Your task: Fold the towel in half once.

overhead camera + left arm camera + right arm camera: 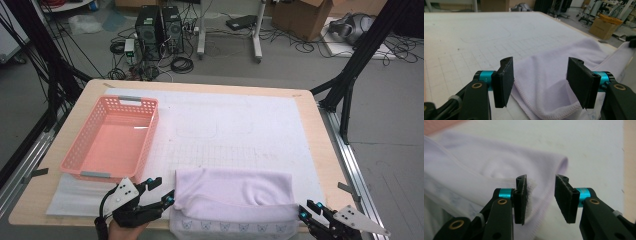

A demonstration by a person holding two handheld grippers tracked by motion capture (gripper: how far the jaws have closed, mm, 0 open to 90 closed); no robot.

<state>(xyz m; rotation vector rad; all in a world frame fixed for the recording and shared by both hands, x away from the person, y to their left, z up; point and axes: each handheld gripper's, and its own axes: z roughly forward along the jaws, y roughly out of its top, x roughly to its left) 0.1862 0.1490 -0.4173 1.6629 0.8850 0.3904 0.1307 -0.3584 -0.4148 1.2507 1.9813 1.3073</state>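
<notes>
High view: we hold both grippers spread beside the towel; closing shallow risks its hem slipping.

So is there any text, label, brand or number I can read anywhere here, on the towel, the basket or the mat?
None can be read.
The towel has a printed butterfly border along its near edge, no letters.
The pink basket bears no label.
The white mat shows faint grid lines and outlines, no numbers.
The cardboard boxes on the floor are too small to tell.
</notes>
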